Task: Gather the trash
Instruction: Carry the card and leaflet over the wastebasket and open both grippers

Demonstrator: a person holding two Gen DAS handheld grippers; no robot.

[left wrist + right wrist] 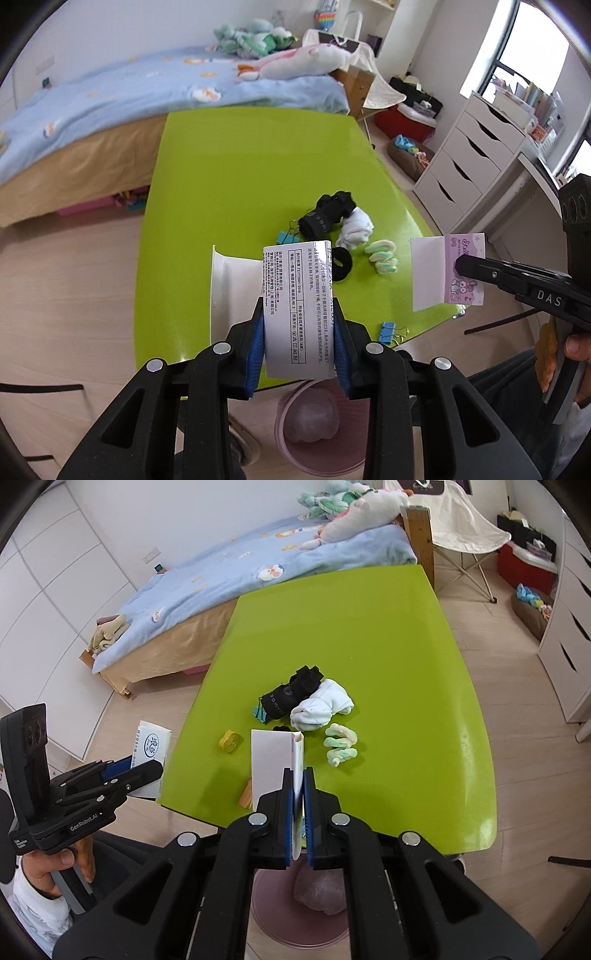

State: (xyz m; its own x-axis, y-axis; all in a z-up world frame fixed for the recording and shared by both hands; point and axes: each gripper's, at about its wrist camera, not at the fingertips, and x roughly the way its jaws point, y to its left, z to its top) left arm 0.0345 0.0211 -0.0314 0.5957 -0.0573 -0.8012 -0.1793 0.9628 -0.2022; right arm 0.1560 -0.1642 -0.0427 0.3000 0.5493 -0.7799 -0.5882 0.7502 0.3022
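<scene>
My left gripper (299, 317) is shut on a white printed packaging card (295, 295), its blue pads pressing both side edges, lifted over the near edge of the green table (240, 166). My right gripper (298, 779) is shut on a folded white card (271, 757) with a pink cartoon label (463, 273). In the left wrist view the right gripper (460, 264) hangs at the table's right edge. In the right wrist view the left gripper (136, 771) holds its card (153, 746) off the table's left edge. A pink trash bin (282, 417) (266, 897) stands on the floor below both grippers.
On the table lie a black sock roll (325, 218), a white sock (356, 227), a pastel hair coil (382, 254), a black hair band (341, 264), blue binder clips (388, 330) and a yellow band (231, 740). A bed (110, 96) is behind, white drawers (465, 166) to the right.
</scene>
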